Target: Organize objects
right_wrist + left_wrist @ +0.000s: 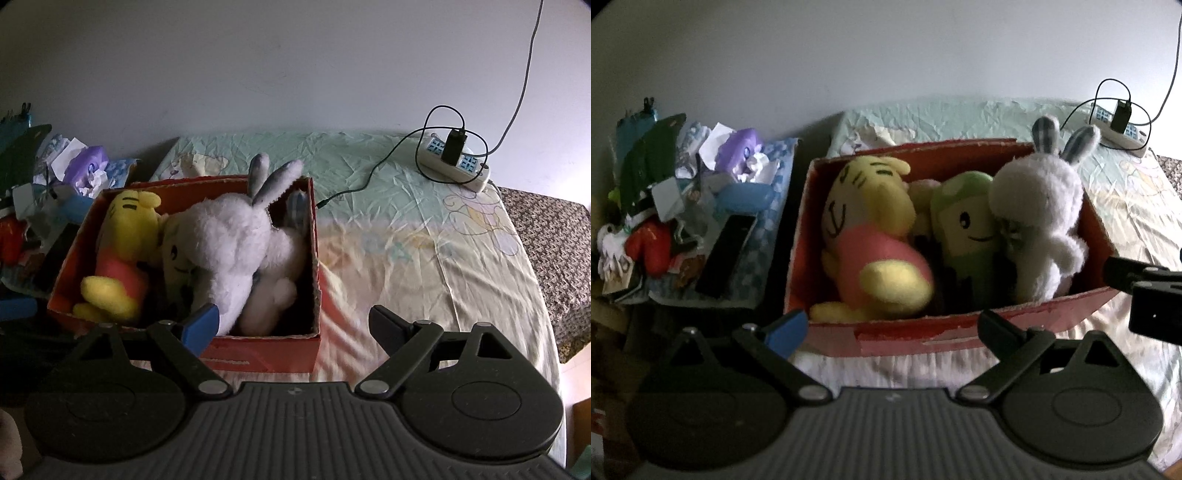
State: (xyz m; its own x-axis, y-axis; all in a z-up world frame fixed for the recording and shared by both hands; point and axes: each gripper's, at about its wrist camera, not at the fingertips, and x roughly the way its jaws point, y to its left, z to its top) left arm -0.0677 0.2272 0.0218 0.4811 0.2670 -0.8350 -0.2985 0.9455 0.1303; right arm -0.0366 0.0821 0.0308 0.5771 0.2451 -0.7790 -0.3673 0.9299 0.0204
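Note:
A red cardboard box sits on the bed. Inside lie a yellow bear plush in a pink shirt, a green plush with a face and a white rabbit plush at the box's right end. My left gripper hangs open just in front of the box's near wall, holding nothing. My right gripper is open too, above the box's near right corner, empty. The right gripper's dark body shows at the left wrist view's right edge.
A cluttered pile of papers, a purple figure and a black remote lies left of the box. A white power strip with a black charger and cable rests at the bed's far right. A wrinkled sheet spreads right of the box.

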